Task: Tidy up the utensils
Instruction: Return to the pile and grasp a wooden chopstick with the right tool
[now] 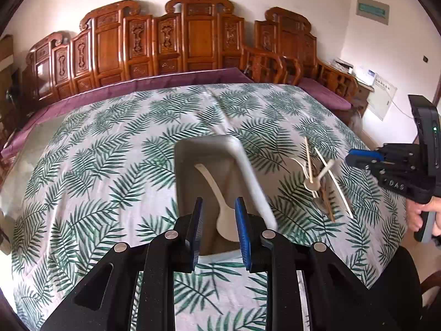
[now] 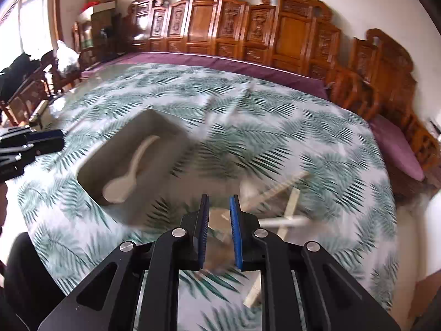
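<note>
- We held our left gripper (image 1: 217, 207) above the near end of the grey tray (image 1: 248, 162), its jaws slightly apart with nothing pinched between them.
- A white plastic spoon (image 1: 217, 193) lay inside that tray, bowl toward us and handle pointing away.
- Our right gripper (image 2: 219, 204) hung over the loose pile of utensils (image 1: 322, 182), its jaws a little apart and empty; that view was smeared by motion.
- The pile lay on the leaf-print tablecloth (image 1: 110, 165) just right of the tray: wooden chopsticks (image 1: 335, 182) crossed over pale spoons.
- Carved wooden chairs (image 1: 193, 38) lined the wall behind the table.
</note>
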Demonstrator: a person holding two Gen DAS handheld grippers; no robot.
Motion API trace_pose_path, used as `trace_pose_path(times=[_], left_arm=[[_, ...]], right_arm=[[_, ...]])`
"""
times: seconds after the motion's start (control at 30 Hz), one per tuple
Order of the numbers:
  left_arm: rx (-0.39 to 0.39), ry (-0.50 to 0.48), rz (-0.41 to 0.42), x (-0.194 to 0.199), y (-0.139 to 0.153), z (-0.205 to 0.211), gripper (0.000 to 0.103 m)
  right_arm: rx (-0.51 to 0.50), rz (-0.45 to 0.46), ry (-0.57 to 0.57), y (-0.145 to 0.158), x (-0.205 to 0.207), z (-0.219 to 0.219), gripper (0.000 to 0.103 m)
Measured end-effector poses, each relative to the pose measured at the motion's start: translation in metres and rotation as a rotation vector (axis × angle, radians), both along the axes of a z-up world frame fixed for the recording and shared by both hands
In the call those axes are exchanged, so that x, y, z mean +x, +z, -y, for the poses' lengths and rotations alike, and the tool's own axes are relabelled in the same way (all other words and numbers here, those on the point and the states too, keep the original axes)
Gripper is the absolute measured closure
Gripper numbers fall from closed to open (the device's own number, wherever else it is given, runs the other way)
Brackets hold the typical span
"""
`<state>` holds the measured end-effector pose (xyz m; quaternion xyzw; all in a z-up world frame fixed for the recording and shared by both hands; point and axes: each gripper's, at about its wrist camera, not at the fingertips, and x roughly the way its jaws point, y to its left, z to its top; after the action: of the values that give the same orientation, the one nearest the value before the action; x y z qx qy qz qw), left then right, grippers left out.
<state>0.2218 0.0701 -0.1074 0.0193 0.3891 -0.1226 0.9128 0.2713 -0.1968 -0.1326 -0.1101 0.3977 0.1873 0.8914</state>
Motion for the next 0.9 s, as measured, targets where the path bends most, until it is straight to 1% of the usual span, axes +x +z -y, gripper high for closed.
trace_pose_path(times=[0.07,0.13,0.2,0.37,0.57,0.73,0.9], left_arm=[[0.002,-0.015,-0.004,-0.002,-0.001,0.008,0.081],[0.002,-0.026,-0.009,-0.006,-0.003,0.018,0.081],[-0.009,-0.032,-0.017,-0.006,-0.004,0.027,0.081],[-0.014,-0.055,-0.038,-0.003,-0.005,0.056,0.081],[0.001,-0.085,-0.053,-0.001,-0.009,0.088,0.081],[0.006,-0.090,-0.066,0.002,-0.014,0.107,0.081],[0.020,-0.096,-0.083,0.005,-0.021,0.118,0.081]], right_arm=[[0.010,-0.002,-0.019,-0.004,-0.006,0.015,0.086],[0.015,-0.007,-0.045,-0.010,-0.012,0.030,0.083],[0.027,-0.014,-0.058,-0.017,-0.018,0.039,0.076],[0.065,-0.041,-0.088,-0.033,-0.021,0.056,0.075],[0.109,-0.118,-0.117,-0.059,0.004,0.065,0.075],[0.093,-0.165,-0.132,-0.081,0.026,0.061,0.075],[0.095,-0.197,-0.164,-0.094,0.044,0.064,0.075]])
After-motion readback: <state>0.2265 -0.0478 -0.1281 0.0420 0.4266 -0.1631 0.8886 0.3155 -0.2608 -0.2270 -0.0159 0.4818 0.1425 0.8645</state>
